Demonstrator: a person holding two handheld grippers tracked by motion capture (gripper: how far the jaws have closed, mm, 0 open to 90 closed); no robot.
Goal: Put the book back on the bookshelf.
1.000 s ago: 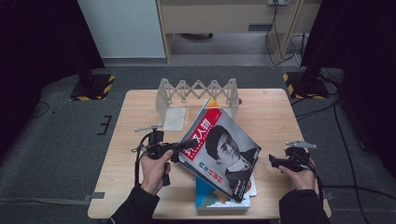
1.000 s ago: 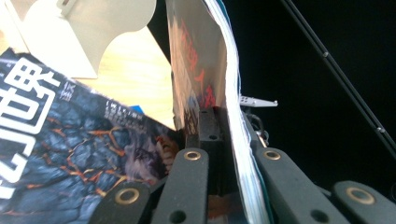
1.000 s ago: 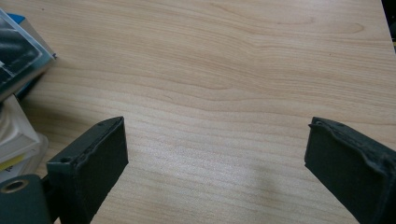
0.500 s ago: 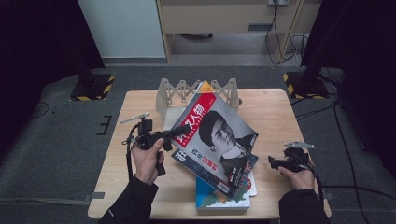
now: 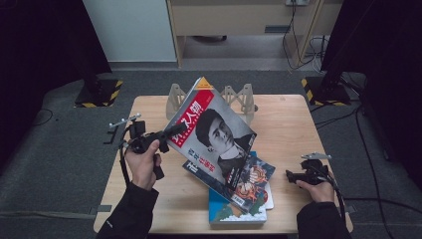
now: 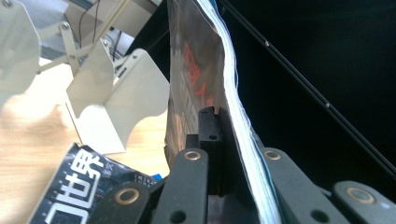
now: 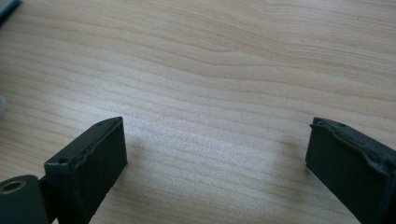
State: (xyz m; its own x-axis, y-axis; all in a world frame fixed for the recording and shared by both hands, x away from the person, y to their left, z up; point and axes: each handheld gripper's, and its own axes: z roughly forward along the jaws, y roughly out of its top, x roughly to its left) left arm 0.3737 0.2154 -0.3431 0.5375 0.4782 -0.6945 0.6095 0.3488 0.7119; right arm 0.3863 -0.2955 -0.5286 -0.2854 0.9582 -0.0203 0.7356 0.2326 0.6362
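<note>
Magazine [image 5: 211, 134] in left tool [image 5: 171, 133]

the left gripper [image 5: 174, 132] has lifted the magazine [image 5: 214, 134] higher, tilting it steeper above the book stack [image 5: 239, 211].

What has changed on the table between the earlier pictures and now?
The left hand-held gripper, clamped on the edge of the red-and-grey magazine, has lifted it higher and tilted it more upright, toward the white folding rack. The right hand-held gripper stayed open and resting on the table. The stack of books below did not move.
</note>
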